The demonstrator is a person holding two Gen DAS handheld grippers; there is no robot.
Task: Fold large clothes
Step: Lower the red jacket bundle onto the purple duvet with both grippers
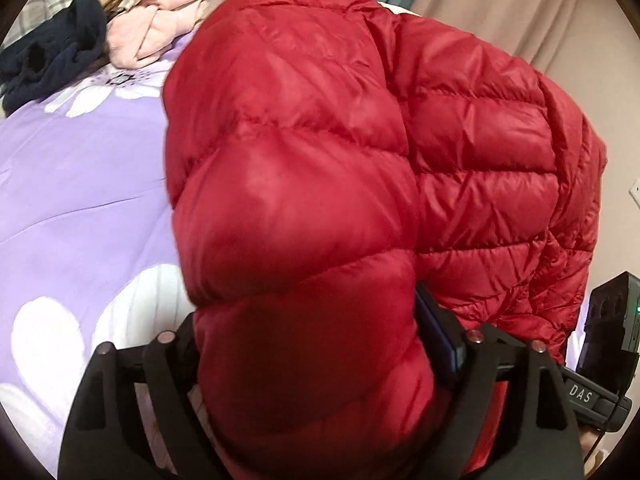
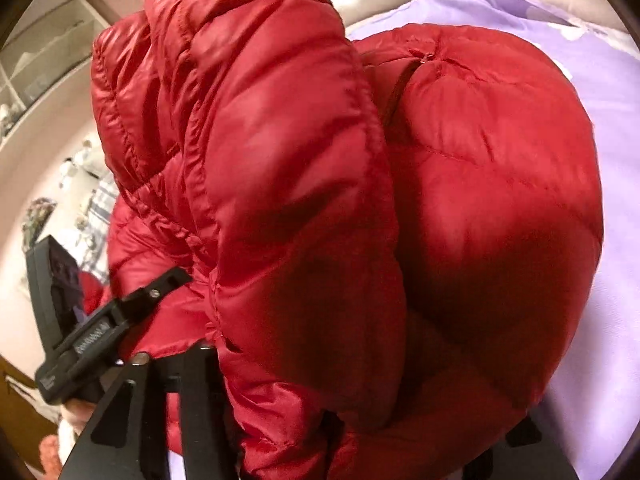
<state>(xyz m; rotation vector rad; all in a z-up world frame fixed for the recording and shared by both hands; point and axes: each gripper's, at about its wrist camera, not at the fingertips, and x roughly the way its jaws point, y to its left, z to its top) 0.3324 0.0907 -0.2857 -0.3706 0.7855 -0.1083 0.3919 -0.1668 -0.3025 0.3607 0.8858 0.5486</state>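
Wrangling a puffy red down jacket (image 1: 360, 140) on the purple flowered bedspread (image 1: 80, 200), thick folds bulging between both sets of fingers.

The left gripper (image 1: 316, 364) and right gripper (image 2: 348, 412) each straddle a fat roll of it, but whether the pads actually pinch I can't tell. Looks light, squashy and slick, so I'd grab at stitched seams, not the puffed middles. Beyond the left fingers, well apart, sits a pile of other clothes (image 1: 120, 28); nothing blocks the fold.
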